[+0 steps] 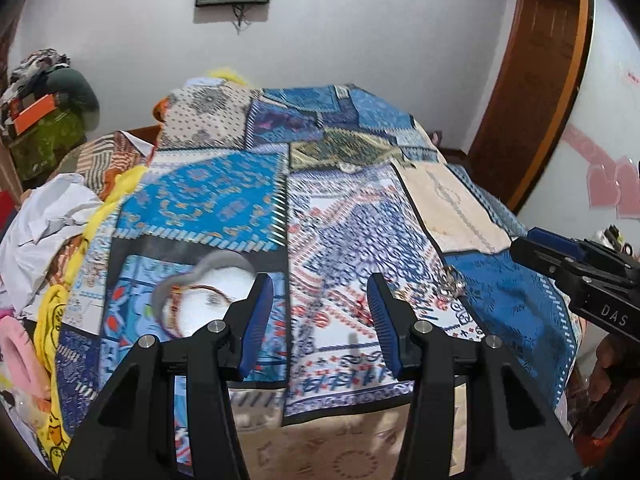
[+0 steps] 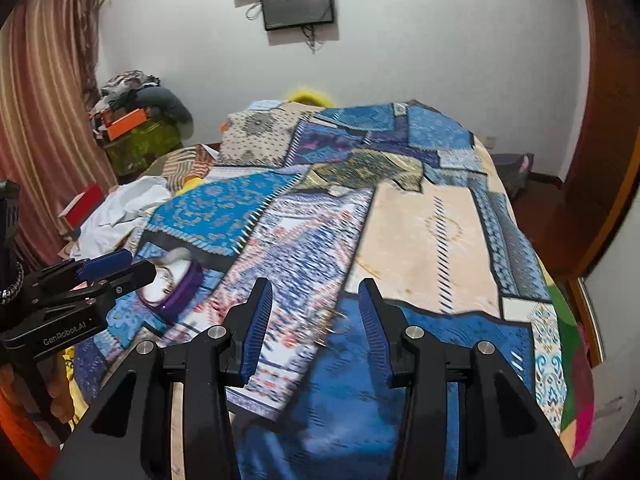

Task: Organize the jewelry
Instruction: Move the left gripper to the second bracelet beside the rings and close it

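Note:
A heart-shaped jewelry box (image 1: 208, 300) with a white inside and purple wall lies on the patterned bedspread (image 1: 340, 220); a beaded bracelet shows inside it. It also shows in the right wrist view (image 2: 176, 284). A small silvery jewelry piece (image 1: 450, 282) lies on the bedspread to the right; it shows blurred between my right fingers (image 2: 332, 326). My left gripper (image 1: 320, 316) is open and empty just right of the box. My right gripper (image 2: 316, 320) is open above the silvery piece, not touching it as far as I can tell.
White and yellow cloths (image 1: 60, 216) are heaped at the bed's left edge. A pile of clothes and boxes (image 2: 136, 120) stands by the curtain. A wooden door frame (image 1: 532, 80) is at the right. A screen (image 2: 298, 2) hangs on the wall.

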A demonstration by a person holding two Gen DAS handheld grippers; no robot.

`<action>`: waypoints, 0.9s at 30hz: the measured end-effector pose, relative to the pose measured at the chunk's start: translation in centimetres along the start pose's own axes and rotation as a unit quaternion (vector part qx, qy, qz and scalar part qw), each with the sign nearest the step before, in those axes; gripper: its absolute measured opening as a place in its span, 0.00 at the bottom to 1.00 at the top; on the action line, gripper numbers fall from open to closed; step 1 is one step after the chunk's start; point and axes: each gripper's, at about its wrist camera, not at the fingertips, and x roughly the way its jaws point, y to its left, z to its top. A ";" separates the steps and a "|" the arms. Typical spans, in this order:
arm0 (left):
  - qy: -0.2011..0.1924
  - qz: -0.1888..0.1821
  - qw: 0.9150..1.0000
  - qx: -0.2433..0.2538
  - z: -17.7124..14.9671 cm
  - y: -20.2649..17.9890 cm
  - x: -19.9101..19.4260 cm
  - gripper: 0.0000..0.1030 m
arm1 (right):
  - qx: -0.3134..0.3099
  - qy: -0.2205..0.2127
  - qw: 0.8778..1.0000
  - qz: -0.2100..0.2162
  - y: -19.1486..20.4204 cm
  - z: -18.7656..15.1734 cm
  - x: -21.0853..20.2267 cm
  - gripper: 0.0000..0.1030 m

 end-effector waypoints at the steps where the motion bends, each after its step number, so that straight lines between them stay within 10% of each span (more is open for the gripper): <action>1: 0.007 -0.001 1.000 0.004 -0.1 -0.4 0.6 0.47 | 0.003 0.003 1.000 -0.001 -0.5 -0.2 0.1 0.40; 20: 0.049 -0.003 0.999 -0.009 -1.8 -0.8 4.7 0.46 | 0.001 0.055 0.997 0.047 -1.4 -2.6 3.8 0.40; 27: 0.057 -0.021 0.998 -0.010 -1.9 -0.9 5.8 0.29 | -0.012 0.069 0.996 0.058 -0.3 -3.0 5.3 0.34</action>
